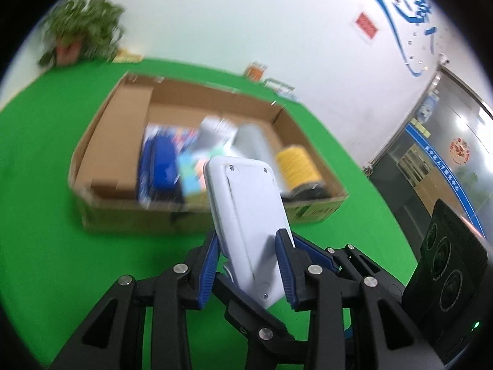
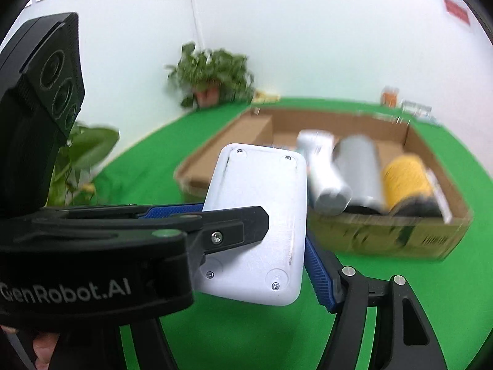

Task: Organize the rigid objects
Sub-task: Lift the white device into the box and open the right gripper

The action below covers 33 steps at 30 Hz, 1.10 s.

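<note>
White case (image 2: 262,203) clamped by both grippers; left gripper (image 2: 255,228) reads "GenRobot.AI".

wrist views: tilted down, close | shared: cardboard box (image 1: 101,141)

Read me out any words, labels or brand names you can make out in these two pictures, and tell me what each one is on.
"GenRobot.AI": white lettering on the black body of the left gripper, seen in the right wrist view.
Blue characters on the wall mural: too blurred to read.
Red wall notice: unreadable.
Print on the cardboard box: blurred.
White device: no text visible.
</note>
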Tool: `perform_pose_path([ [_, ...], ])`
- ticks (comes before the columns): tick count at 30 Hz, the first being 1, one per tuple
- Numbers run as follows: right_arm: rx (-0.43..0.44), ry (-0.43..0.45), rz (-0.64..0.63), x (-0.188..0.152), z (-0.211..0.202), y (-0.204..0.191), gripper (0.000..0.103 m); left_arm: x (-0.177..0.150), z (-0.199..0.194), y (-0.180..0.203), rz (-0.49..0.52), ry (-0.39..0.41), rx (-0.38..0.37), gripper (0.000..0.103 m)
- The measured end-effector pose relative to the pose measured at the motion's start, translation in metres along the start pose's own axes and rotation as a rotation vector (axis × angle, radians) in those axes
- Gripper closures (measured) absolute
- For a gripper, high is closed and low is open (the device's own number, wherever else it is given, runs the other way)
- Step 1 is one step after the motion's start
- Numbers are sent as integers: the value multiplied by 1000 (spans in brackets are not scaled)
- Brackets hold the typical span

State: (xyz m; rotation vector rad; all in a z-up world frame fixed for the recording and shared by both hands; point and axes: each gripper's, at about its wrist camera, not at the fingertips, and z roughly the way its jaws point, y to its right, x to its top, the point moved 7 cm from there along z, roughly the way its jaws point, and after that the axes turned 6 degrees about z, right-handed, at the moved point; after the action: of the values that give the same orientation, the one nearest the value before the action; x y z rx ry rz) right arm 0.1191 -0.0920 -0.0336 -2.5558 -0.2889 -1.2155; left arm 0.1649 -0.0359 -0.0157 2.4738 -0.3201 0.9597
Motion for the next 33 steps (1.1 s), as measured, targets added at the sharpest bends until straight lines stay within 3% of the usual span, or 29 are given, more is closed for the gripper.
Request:
perform_pose_path([
  [5,-28,38,-2,40,-9,17,37,47,18,16,54,-25,-52,69],
  [11,-24,-36,79,82,10,69,37,84,69,29,58,-129,-116,73],
  [16,-11,-184,143,85,41,117,38,84,125,26,-22,-266,-154,73],
  [22,-5,-269,209,72,61,145,36,73,151,24,-39,-318,-121,67],
  [23,-4,-258,219,73,60,148,34,75,149,21,-25,-304,-79,67],
  [25,-36,-184,207,78,48,153,14,80,135,17,19,-250,-12,63],
  [27,-67,-102,184,83,34,153,2,85,112,9,46,-177,67,46],
  [28,-80,-65,168,84,24,150,1,87,102,5,53,-137,100,33],
  [29,-95,-30,150,84,15,147,1,88,82,1,72,-60,166,28],
  [33,-162,67,48,71,-18,128,1,76,16,-4,204,183,409,21],
])
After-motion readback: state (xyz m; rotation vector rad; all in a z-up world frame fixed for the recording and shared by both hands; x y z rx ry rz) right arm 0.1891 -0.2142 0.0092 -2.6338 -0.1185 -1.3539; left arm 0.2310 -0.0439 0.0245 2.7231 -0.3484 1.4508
